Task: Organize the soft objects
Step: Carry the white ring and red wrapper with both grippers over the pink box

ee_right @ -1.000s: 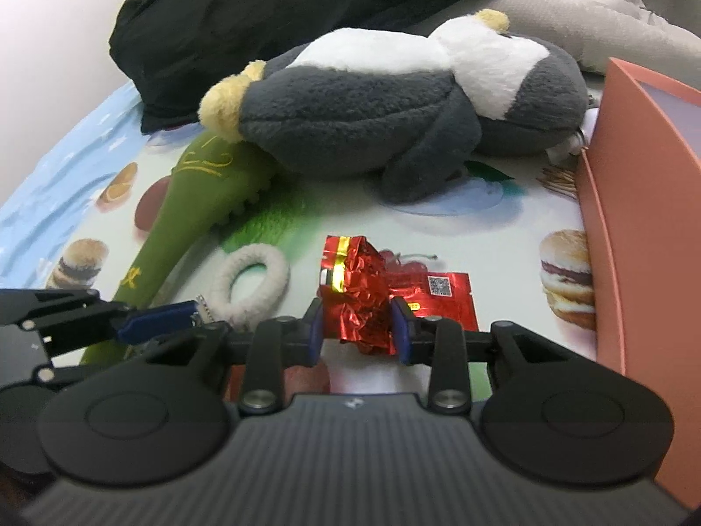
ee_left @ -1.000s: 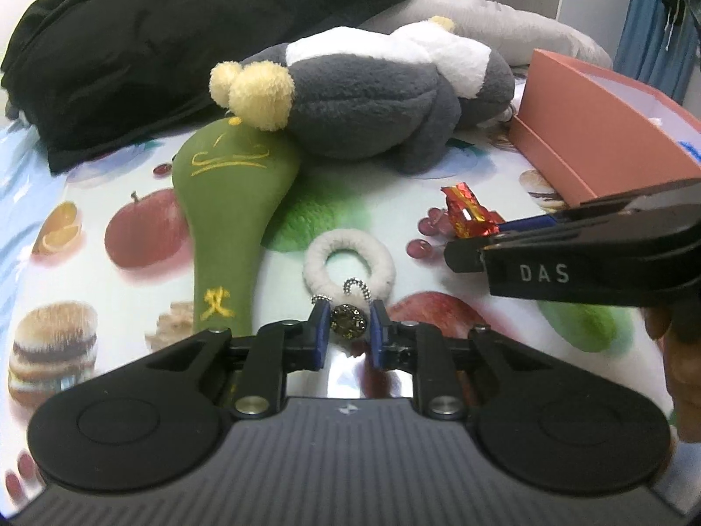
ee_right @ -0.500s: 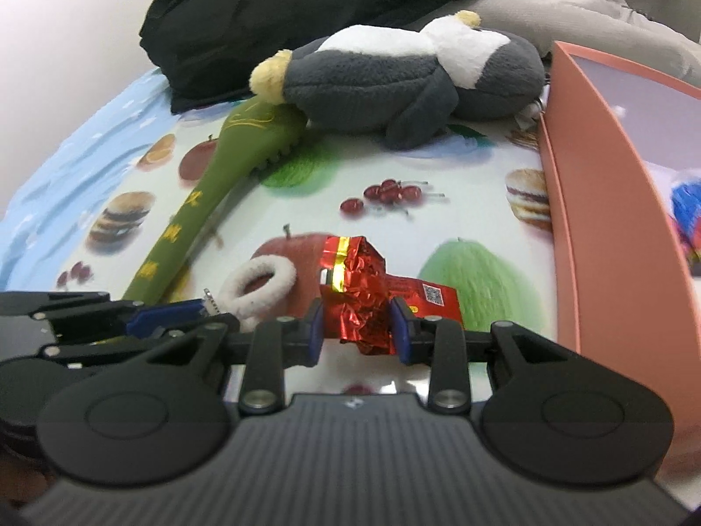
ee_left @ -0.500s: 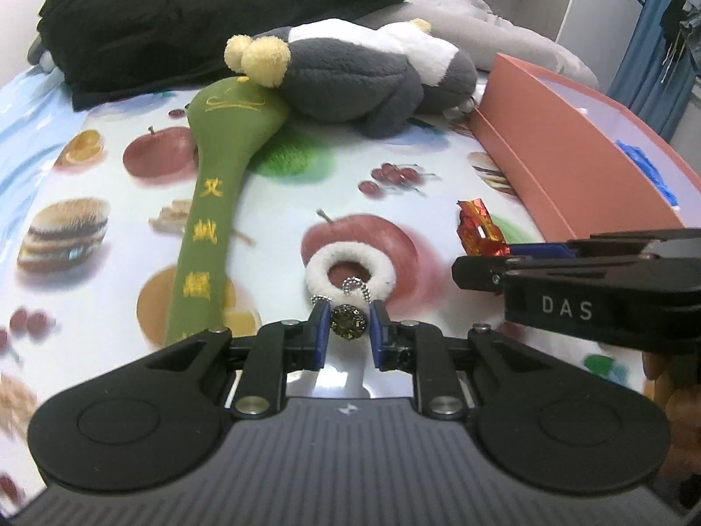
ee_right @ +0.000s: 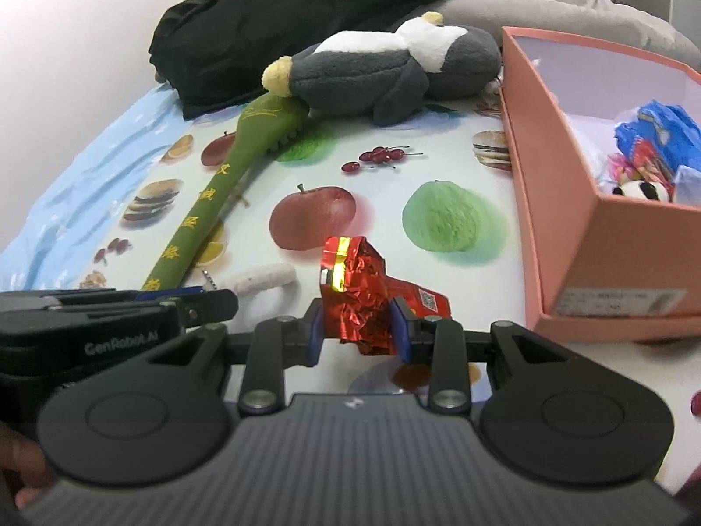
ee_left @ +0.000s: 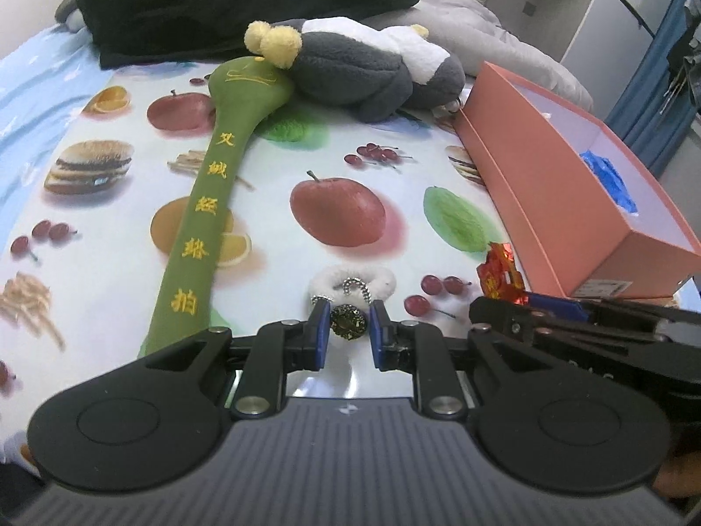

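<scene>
- Crumpled red foil packet (ee_right: 357, 302): clamped between the pads of the right gripper (ee_right: 358, 328), lifted clear of the fruit-print cloth (ee_right: 447, 158).
- Left gripper (ee_left: 349, 335): closed on a small metal charm (ee_left: 348, 328); its bead chain leads to a white fluffy ring (ee_left: 352, 279) hanging just ahead.
- Pink box (ee_right: 565, 201), to the right: already holds blue and patterned soft items; likely destination.
- Risk: the ring dangles by a thin chain, so it may swing or snag the box wall; slick foil may slip.
- Farther: green plush mallet (ee_left: 219, 184), with a grey-and-white plush toy (ee_left: 372, 70) overlapping its head; black garment (ee_left: 245, 0) behind.
</scene>
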A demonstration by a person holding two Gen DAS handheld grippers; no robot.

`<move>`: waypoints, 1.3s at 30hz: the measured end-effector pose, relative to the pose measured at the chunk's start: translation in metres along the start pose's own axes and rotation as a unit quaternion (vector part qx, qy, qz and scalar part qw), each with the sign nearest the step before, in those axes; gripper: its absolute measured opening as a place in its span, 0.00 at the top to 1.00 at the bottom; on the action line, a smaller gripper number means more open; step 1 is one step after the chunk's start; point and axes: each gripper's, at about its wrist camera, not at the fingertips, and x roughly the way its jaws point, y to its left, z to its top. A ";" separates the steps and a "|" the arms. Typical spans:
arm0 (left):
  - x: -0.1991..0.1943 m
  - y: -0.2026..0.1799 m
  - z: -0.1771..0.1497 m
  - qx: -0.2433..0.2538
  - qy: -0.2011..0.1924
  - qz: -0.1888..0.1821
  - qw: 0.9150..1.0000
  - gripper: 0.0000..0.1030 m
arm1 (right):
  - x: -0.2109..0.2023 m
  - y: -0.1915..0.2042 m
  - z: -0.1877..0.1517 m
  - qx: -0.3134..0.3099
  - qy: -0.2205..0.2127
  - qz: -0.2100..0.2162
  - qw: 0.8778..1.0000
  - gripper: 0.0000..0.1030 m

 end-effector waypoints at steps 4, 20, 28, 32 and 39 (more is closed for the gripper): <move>-0.008 -0.004 0.004 -0.005 0.003 -0.007 1.000 0.78 | -0.014 -0.004 -0.001 0.015 -0.016 -0.002 1.000 0.66; -0.048 -0.052 0.062 0.031 -0.044 -0.055 0.997 0.78 | -0.079 -0.031 0.036 0.048 -0.108 -0.014 0.993 0.66; -0.073 -0.083 0.103 0.043 -0.087 -0.092 0.991 0.78 | -0.113 -0.043 0.065 0.040 -0.159 -0.026 0.986 0.66; -0.083 -0.099 0.121 0.052 -0.109 -0.104 0.987 0.78 | -0.129 -0.048 0.079 0.029 -0.182 -0.036 0.982 0.66; -0.096 -0.133 0.152 0.075 -0.134 -0.129 0.980 0.78 | -0.158 -0.064 0.103 0.015 -0.221 -0.057 0.974 0.66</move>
